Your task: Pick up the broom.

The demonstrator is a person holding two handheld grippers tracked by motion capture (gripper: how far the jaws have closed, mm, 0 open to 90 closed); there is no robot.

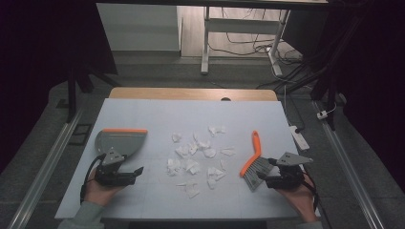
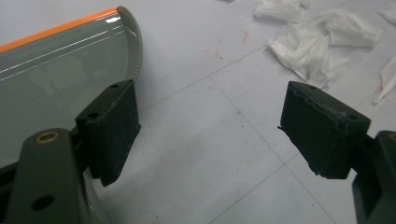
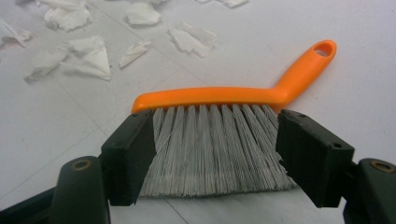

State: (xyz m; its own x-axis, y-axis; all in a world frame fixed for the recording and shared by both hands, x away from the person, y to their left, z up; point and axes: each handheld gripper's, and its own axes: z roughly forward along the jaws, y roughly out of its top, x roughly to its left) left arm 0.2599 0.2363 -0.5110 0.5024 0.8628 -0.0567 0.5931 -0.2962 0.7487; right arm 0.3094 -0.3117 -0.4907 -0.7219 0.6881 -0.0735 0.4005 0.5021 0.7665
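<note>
The right tool sits low over the near right part of the desk, held by the person's right hand. In the right gripper view its jaws stand apart, released, one on each side of the grey bristles of a hand brush; whether the pads touch the bristles I cannot tell. The brush lies flat on the desk, its orange back running across just beyond the jaws and its orange handle angling away, with a hanging hole at the tip. From the high view the brush lies with its handle pointing toward the far side of the desk and its bristles turned toward the right tool.

The left tool is over the near left part of the desk, held by the left hand. Its jaws are wide apart with nothing between them but bare desk surface. One jaw is just beside the grey dustpan, close to its curved side wall. In the high view the dustpan lies just beyond the left tool, its orange lip at the far edge.

Between the two tools, in the middle of the desk, torn scraps of white paper lie scattered loosely, well apart from the dustpan and nearer the brush.
</note>
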